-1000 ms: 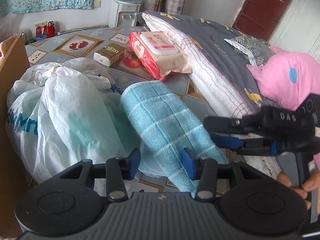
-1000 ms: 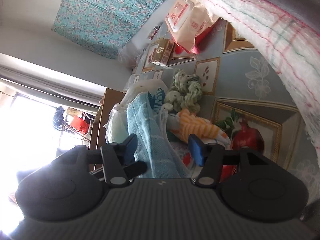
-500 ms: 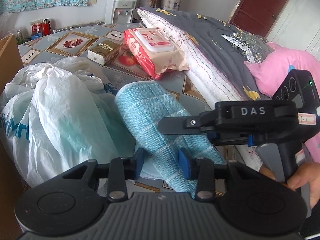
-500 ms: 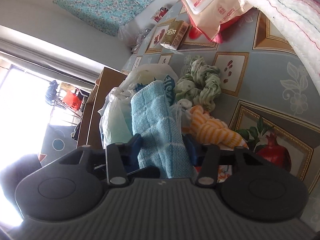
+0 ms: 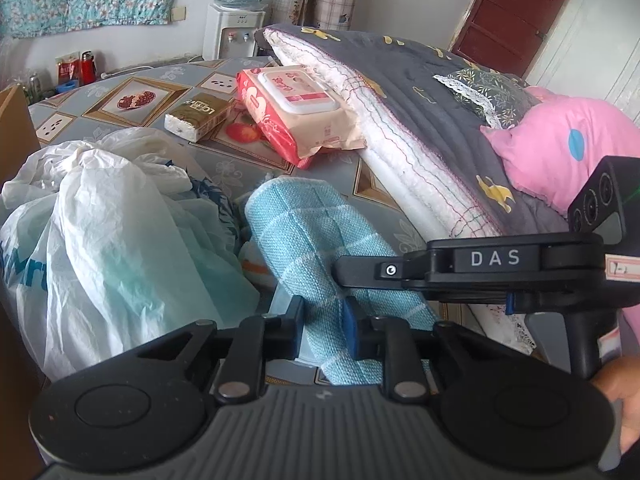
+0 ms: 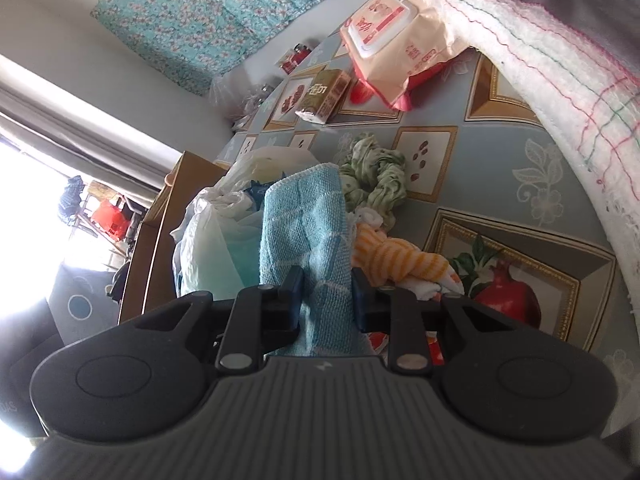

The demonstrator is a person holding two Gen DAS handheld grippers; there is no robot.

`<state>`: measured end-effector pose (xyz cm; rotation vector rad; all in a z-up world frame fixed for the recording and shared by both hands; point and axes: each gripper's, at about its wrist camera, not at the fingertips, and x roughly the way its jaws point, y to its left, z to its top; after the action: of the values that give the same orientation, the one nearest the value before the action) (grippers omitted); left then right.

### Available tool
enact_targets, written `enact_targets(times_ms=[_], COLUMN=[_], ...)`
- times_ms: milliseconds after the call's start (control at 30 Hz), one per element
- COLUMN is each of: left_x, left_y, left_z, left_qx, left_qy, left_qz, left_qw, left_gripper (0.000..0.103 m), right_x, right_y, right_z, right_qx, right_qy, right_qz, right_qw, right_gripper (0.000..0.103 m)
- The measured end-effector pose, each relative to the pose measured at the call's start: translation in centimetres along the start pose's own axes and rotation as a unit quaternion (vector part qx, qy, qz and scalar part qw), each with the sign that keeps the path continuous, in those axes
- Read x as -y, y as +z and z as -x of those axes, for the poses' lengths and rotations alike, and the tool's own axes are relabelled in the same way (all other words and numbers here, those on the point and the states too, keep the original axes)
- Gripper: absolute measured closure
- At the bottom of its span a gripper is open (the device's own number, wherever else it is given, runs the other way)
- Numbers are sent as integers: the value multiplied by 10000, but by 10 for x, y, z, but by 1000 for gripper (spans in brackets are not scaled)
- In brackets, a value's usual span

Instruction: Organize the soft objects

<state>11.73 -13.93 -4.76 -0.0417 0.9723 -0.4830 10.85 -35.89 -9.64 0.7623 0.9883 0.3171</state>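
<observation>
A grey quilt with a white stitched edge lies along the far side of the patterned tablecloth, with a pink pillow on top of it. Nearer, a heap of white plastic bags sits beside a cardboard box. The blue checked towel lies draped against the bags, its near end raised off the cloth. Both grippers have that end between their blue pads and are closing on it: the left gripper pinches the lower edge, and the right gripper squeezes the fabric just beside it. A pack of wet wipes leans on the quilt, touching a small green carton. Behind the towel lie a crumpled green cloth and what looks like an orange striped sock.
</observation>
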Motion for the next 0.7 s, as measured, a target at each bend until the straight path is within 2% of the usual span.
enact_targets(times_ms=[233, 433, 700], left_x=[6, 13, 15], left_y=[3, 8, 22], left_z=[0, 7, 50], left_qx=[131, 308, 802], left_qy=[8, -8, -95], left_qz=[-126, -249, -297], left_qw=[9998, 9992, 9963], left_gripper=[86, 87, 88], right_x=[2, -4, -34], right_y=[-1, 1, 8], right_z=[7, 18, 43], right_qx=[171, 356, 654], right_qy=[-65, -80, 287], right_qz=[-112, 32, 270], right_qw=[9998, 9993, 9971], right_gripper=[77, 79, 83])
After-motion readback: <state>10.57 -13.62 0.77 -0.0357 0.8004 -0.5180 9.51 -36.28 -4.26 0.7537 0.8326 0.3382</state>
